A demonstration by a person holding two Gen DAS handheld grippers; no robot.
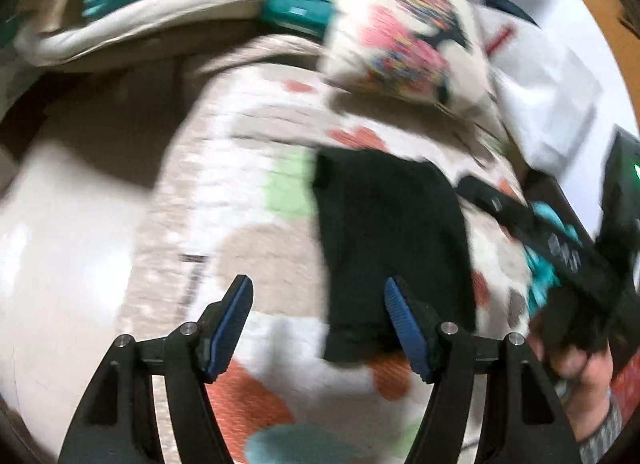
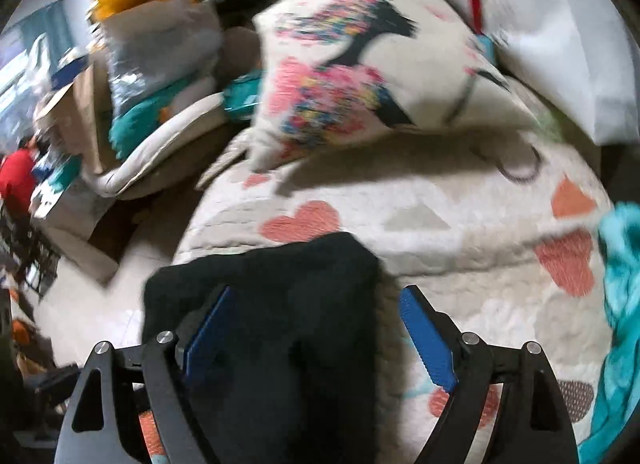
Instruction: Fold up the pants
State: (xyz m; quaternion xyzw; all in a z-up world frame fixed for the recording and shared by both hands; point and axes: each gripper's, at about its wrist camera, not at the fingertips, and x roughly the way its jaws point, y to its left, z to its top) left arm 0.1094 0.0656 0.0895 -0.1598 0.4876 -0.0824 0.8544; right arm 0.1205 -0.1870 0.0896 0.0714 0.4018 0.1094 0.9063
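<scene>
With both my left gripper (image 1: 318, 318) and right gripper (image 2: 314, 330) spread empty, I judge the black pants (image 2: 280, 304) ahead soft, light, best pinched at an edge.

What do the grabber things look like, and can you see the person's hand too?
Each gripper has two black arms shaped like long triangles with cut-out holes and silver round bolts. The left gripper and right gripper both end in blue ridged pads. In the left wrist view, the person's hand shows bare skin with a grey knit sleeve at the wrist. No cables show.
</scene>
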